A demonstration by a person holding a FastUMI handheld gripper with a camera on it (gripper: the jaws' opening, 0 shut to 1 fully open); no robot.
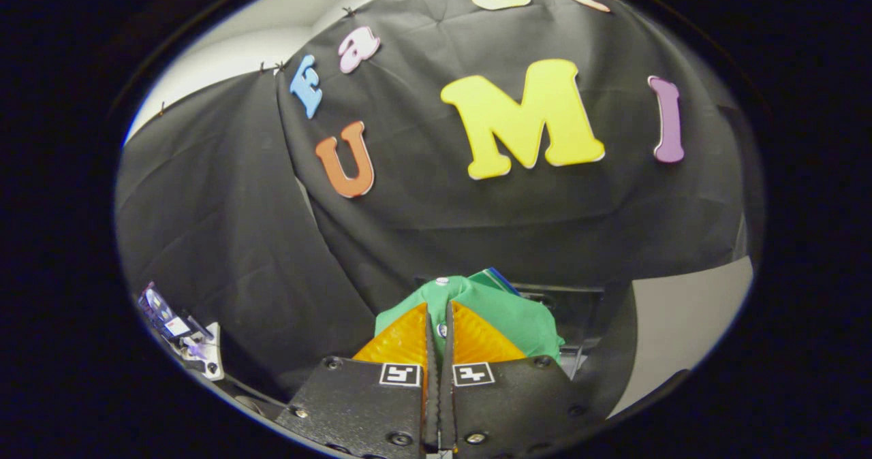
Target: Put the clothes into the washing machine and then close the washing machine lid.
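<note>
My gripper (440, 312) is shut on a green garment (507, 316), with both fingers pressed together on a fold of the cloth. The garment hangs bunched around and just beyond the fingertips, with a small white button (442, 281) showing on it and a bit of blue (503, 279) at its far side. The gripper is lifted and points at the black cloth wall. To the left of the fingers, low down, a small white appliance with a lit control panel (178, 329) shows; whether it is the washing machine is hard to tell.
The black cloth wall (477, 207) hangs close ahead. A pale surface (688, 316) lies beyond the fingers to the right. A dark boxy shape (579, 309) sits just behind the garment. A white wall or ceiling (272, 30) shows above the cloth.
</note>
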